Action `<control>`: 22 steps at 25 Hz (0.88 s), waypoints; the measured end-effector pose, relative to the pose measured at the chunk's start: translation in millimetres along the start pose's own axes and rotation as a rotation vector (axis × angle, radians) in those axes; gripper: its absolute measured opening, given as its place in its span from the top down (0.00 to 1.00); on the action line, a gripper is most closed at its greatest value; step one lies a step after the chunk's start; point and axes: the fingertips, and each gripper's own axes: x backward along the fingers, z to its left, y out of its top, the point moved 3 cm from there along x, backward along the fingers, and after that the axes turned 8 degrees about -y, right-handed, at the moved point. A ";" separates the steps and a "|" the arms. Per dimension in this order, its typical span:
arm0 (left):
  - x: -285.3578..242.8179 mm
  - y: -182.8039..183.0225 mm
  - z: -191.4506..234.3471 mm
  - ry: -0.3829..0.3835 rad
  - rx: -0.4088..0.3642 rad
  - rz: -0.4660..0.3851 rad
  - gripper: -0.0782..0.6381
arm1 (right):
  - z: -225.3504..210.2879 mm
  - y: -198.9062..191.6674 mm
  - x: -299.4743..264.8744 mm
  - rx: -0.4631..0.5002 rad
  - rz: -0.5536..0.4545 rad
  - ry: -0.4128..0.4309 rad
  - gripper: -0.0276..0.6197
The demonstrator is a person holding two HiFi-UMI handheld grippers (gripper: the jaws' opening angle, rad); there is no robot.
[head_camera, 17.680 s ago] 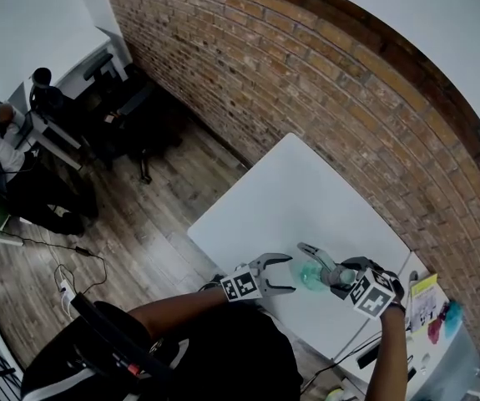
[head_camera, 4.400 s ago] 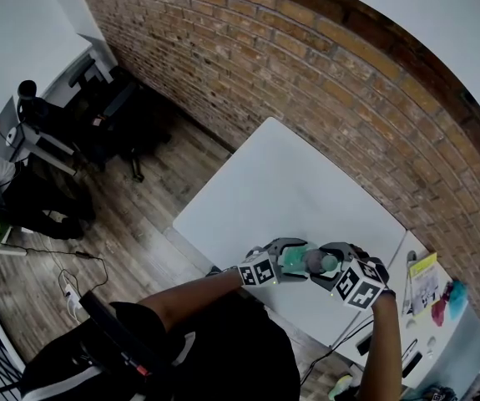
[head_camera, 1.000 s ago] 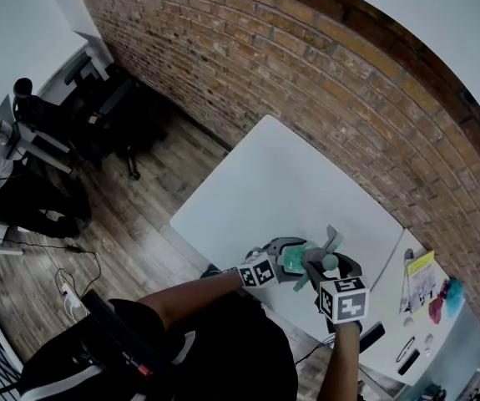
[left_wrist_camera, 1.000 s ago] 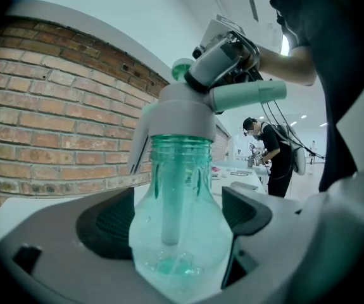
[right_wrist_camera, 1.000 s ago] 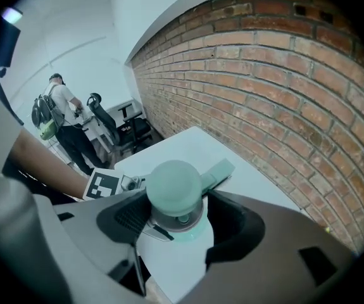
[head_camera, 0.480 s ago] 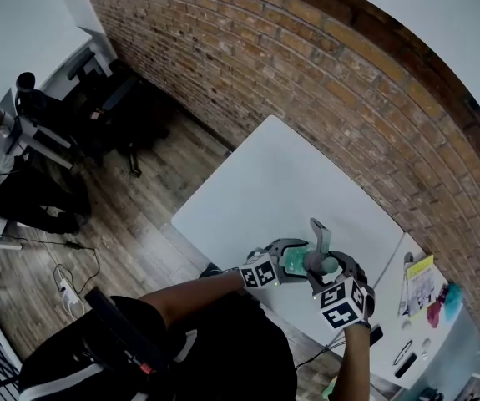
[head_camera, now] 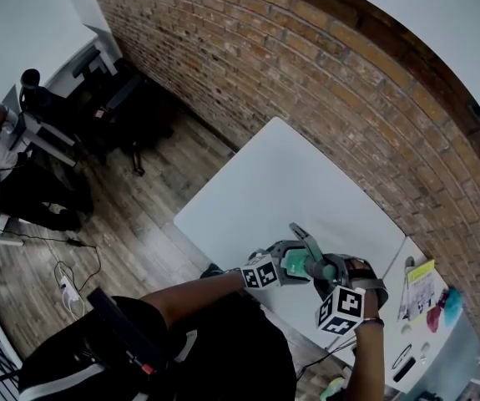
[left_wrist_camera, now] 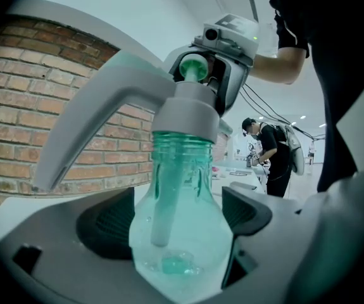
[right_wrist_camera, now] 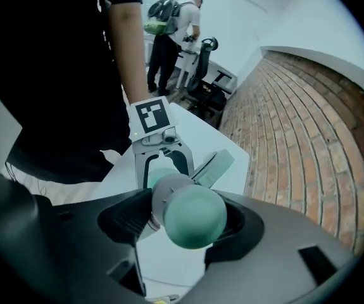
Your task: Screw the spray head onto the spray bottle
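Got the teal see-through spray bottle (left_wrist_camera: 182, 233) clamped round its fat lower body in the left gripper (head_camera: 283, 262), pads pressing in from both sides. Bottle upright, held up over the near edge of the white table (head_camera: 290, 182), not resting on it. Sitting on the bottle's neck, the grey spray head (left_wrist_camera: 169, 100), dip tube hanging down inside and long trigger sticking out to one side. Coming in from above, the right gripper (right_wrist_camera: 191, 217), closed around the top of that spray head with the round green cap poking up between the jaws. Can't tell how far down the threads the collar sits. Plain white tabletop, set at an angle with one long edge close along a red brick wall (head_camera: 306, 73). Past the table's far corner, wood plank floor (head_camera: 139, 224) and some dark chairs and desk gear (head_camera: 114, 111) near the wall. Off to the right, a second white table (head_camera: 461, 341) with a yellow pad and small bits of clutter on it. Also a person with a backpack (right_wrist_camera: 185, 18) standing at the back of the room, and cables (head_camera: 48, 242) trailing across the floor.
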 end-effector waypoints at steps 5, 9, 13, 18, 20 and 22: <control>0.8 0.2 0.3 -0.002 0.001 -0.001 0.30 | 1.3 0.8 0.6 0.120 -0.034 0.016 0.54; 1.3 3.5 0.5 -0.007 -0.004 0.001 0.30 | 5.6 0.6 0.7 0.260 -0.029 0.017 0.54; 2.3 7.5 1.1 -0.007 -0.003 -0.005 0.30 | 0.8 4.7 -0.8 0.329 0.046 0.023 0.54; 3.5 6.8 1.9 -0.010 0.000 -0.006 0.30 | -1.0 7.3 -1.1 0.316 0.057 0.029 0.54; 2.3 3.5 0.6 -0.010 0.003 -0.003 0.30 | 0.4 6.9 0.1 0.291 0.044 0.036 0.54; 1.3 0.5 -0.4 -0.009 0.007 -0.002 0.30 | 1.7 8.9 2.5 0.248 0.020 0.053 0.54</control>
